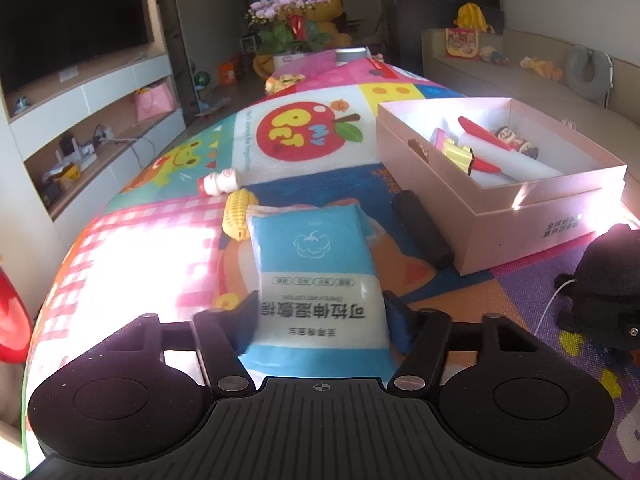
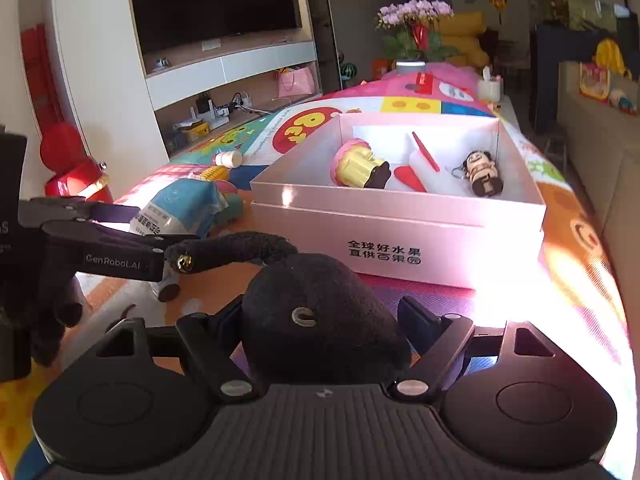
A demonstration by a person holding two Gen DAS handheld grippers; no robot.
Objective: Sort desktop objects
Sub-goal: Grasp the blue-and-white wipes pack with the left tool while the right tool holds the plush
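Observation:
A blue and white wipes packet (image 1: 316,256) lies on the colourful play mat (image 1: 160,248). My left gripper (image 1: 320,312) is shut on its near end, one pad against each side. In the right wrist view the packet (image 2: 176,212) looks creased where it is gripped. A black plush toy (image 2: 320,320) sits on the mat between the fingers of my right gripper (image 2: 320,316), which is open, with a small gap at the right finger (image 2: 418,320). The open pink box (image 2: 400,240) stands just beyond, holding a cupcake toy (image 2: 356,164), a red piece (image 2: 408,178) and a doll figure (image 2: 484,176).
A yellow corn toy (image 1: 240,216) and a small white bottle (image 1: 218,184) lie past the packet. A black fuzzy roll (image 1: 420,232) rests against the pink box (image 1: 520,216). A potted orchid (image 2: 412,32) stands at the far end. Shelves and a television line the left wall.

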